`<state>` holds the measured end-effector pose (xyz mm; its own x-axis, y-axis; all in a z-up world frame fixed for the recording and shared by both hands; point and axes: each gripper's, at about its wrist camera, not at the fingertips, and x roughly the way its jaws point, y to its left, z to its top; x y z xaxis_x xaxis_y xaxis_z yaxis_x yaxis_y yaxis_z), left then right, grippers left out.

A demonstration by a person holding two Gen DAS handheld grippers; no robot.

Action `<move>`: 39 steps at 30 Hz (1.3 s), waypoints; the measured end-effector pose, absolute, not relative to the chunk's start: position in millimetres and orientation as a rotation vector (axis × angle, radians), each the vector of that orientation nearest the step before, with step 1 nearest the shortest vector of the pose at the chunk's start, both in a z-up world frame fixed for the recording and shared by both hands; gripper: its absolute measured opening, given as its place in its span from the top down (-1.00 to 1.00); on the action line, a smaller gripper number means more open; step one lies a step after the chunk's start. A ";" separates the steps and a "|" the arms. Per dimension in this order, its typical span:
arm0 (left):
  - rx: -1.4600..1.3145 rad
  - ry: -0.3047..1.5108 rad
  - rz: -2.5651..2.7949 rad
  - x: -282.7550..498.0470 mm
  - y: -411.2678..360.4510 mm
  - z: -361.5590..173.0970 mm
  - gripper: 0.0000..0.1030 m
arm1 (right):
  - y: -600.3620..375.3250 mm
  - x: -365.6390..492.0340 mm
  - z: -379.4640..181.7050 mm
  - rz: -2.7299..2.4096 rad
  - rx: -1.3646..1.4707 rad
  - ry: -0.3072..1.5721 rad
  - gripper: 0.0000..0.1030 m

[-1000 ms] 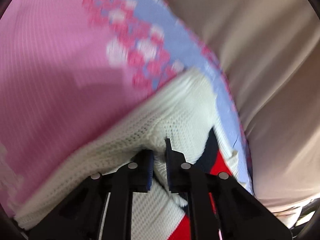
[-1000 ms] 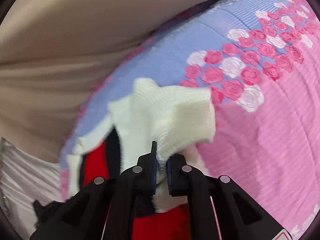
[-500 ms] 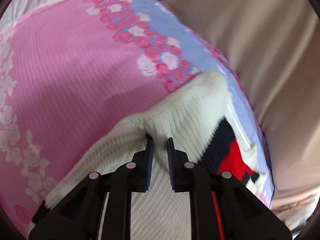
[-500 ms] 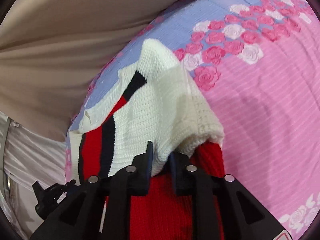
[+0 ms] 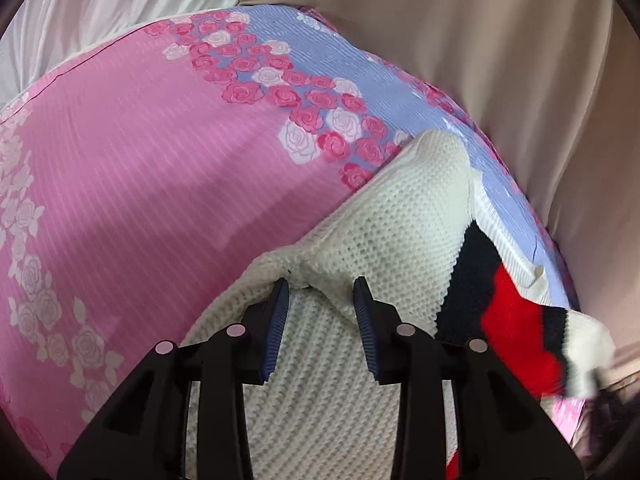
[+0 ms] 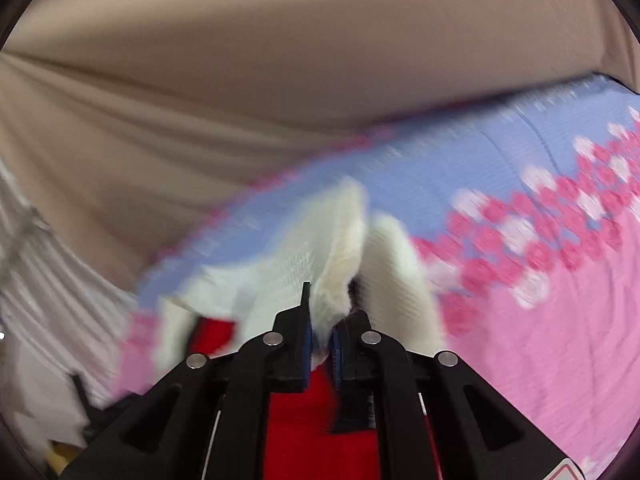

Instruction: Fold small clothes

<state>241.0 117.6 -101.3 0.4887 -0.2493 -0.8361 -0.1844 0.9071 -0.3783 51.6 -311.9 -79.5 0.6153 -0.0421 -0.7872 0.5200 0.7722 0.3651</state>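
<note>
Cream knit sweater [image 5: 404,240] mid-frame on pink bedspread [image 5: 140,168]; left gripper [image 5: 320,304] opening (pads clear), right gripper [image 6: 320,320] closing, pinching knit.

Each black tool [image 5: 320,304] has blue ribbed pads [image 5: 276,332] and silver rivets.

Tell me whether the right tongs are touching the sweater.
Touching. In the right wrist view the right tongs are closing on a raised fold of the white sweater, with knit pinched between the blue pads.
</note>
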 end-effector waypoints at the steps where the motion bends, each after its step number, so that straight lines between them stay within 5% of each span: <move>1: -0.450 1.068 -0.050 238.9 118.0 -99.8 0.36 | -317.3 44.9 -98.1 -0.383 0.652 0.927 0.78; 3: -0.468 1.065 -0.087 231.7 123.4 -92.9 0.37 | -318.1 13.7 -98.8 -0.352 0.754 0.860 0.79; 5: -0.458 1.051 -0.110 219.4 133.4 -83.3 0.34 | -307.3 -15.4 -82.4 -0.370 0.734 0.829 0.23; 7: -0.429 1.055 -0.107 205.8 144.5 -79.2 0.32 | -291.7 -43.4 -74.6 -0.353 0.716 0.841 0.03; 22: -0.515 1.291 -0.054 31.3 233.3 -103.5 0.24 | -171.9 -223.2 -120.0 -0.130 0.740 1.171 -0.20; 26: -0.504 1.300 -0.118 13.1 220.2 -103.1 -0.06 | -155.1 -211.6 -120.6 -0.089 0.703 1.142 -0.35; 28: -0.494 1.299 -0.127 12.0 214.3 -103.1 -0.07 | -155.2 -209.8 -121.6 -0.068 0.723 1.118 -0.31; 30: -0.491 1.295 -0.131 14.8 209.3 -103.6 0.02 | -154.2 -198.6 -124.8 -0.036 0.742 1.107 0.19; 31: -0.506 1.298 -0.160 17.7 206.0 -104.8 0.33 | -155.8 -193.3 -128.2 -0.031 0.746 1.120 0.70; 32: -0.521 1.315 -0.178 20.5 204.2 -107.1 0.69 | -155.9 -191.2 -127.4 -0.031 0.757 1.118 0.71; 33: -0.546 1.332 -0.191 25.8 200.2 -108.1 0.76 | -158.3 -191.5 -124.2 -0.032 0.766 1.099 0.72; 39: -0.553 1.241 -0.226 3.1 202.3 -57.2 0.80 | -176.2 -218.4 -65.8 -0.039 0.685 0.978 0.79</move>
